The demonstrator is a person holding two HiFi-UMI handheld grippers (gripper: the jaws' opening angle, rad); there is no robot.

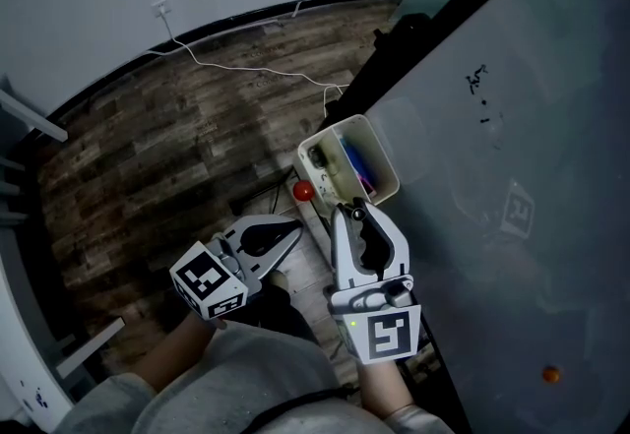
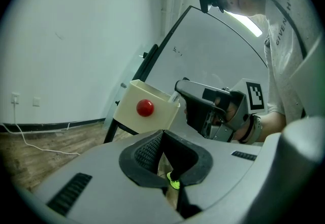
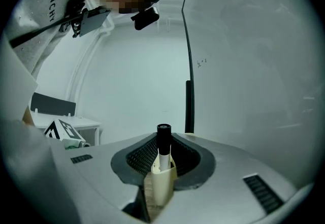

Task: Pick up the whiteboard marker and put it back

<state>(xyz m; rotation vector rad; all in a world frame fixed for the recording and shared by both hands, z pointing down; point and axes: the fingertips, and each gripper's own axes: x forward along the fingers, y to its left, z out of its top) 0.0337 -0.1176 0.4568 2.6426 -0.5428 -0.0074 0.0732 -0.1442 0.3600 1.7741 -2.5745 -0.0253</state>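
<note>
Two tools up by whiteboard [image 1: 512, 176]. Cream box [image 1: 384, 166] sits at its edge; my R tool [image 3: 165, 159] is at the box, pinching whiteboard marker [image 3: 163, 139], black cap poking past pads. L tool [image 2: 162, 159] just beside, pressed together.

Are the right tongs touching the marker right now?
Touching. The right gripper view shows the whiteboard marker standing upright between the tongs of the right gripper, which close against its barrel on both sides with no gap.
</note>
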